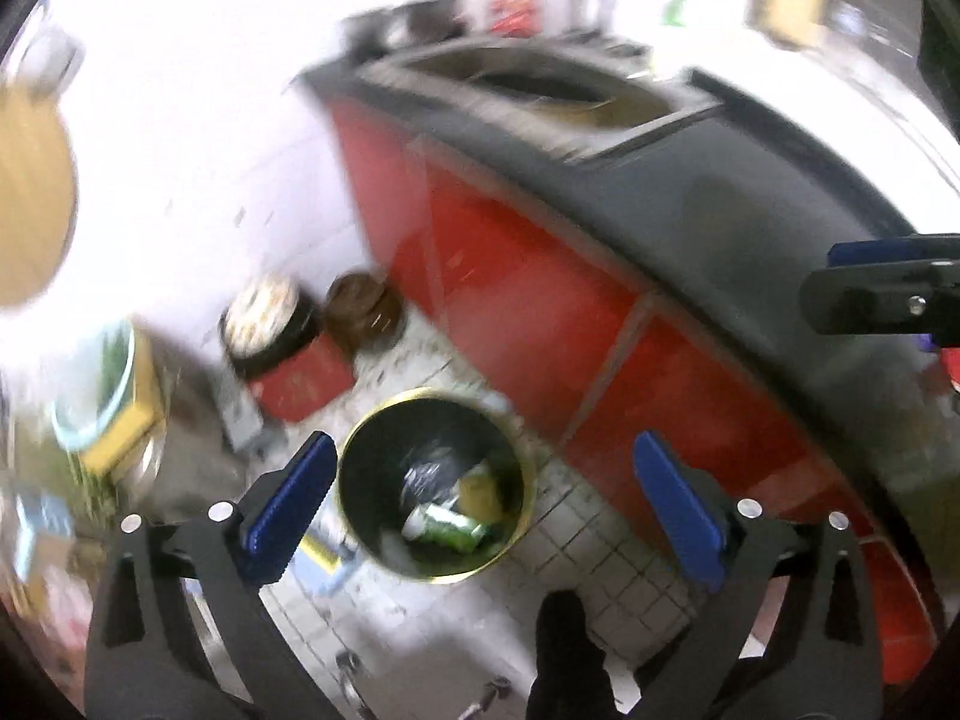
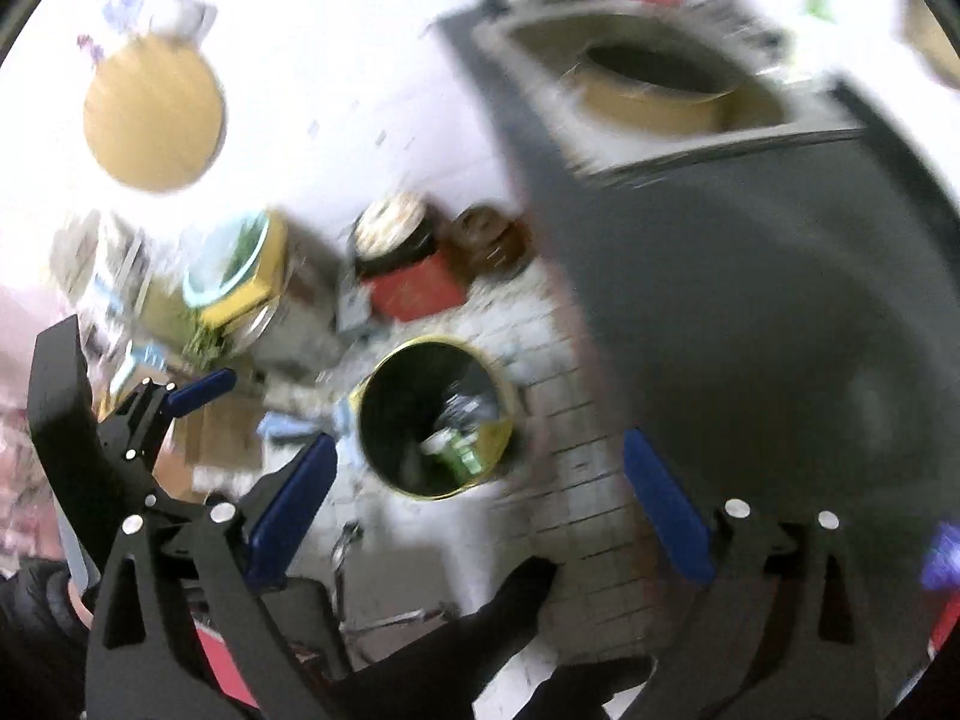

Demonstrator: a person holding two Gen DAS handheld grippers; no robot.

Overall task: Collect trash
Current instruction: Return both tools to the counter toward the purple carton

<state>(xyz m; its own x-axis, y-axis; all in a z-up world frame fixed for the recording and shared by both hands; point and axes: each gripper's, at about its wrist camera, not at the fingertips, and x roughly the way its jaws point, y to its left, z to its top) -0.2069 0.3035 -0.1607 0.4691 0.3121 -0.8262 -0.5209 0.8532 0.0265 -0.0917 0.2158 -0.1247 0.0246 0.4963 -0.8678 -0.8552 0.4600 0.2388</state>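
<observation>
Both views are blurred. A round dark trash bin with a gold rim [image 1: 360,438] stands on the tiled floor below me, with green, yellow and white wrappers [image 1: 456,516] lying inside. My left gripper [image 1: 483,504] hangs above it, open, its blue pads wide apart and nothing between them. In the right wrist view the bin's rim [image 2: 384,372] and the wrappers [image 2: 459,447] show again, under my right gripper [image 2: 480,501], which is also open and empty. My right gripper's fingers [image 1: 870,300] reach in at the left view's right edge. One blue pad [image 2: 201,389] of my left gripper shows at the right view's left.
A red-fronted counter [image 1: 540,300] with a dark top [image 2: 750,300] and a sunken sink holding a tan basin [image 2: 648,99] runs to the right of the bin. Behind the bin stand a red canister [image 1: 288,360] and a brown jar [image 1: 363,312]. A dark shoe [image 1: 564,648] is near the bin.
</observation>
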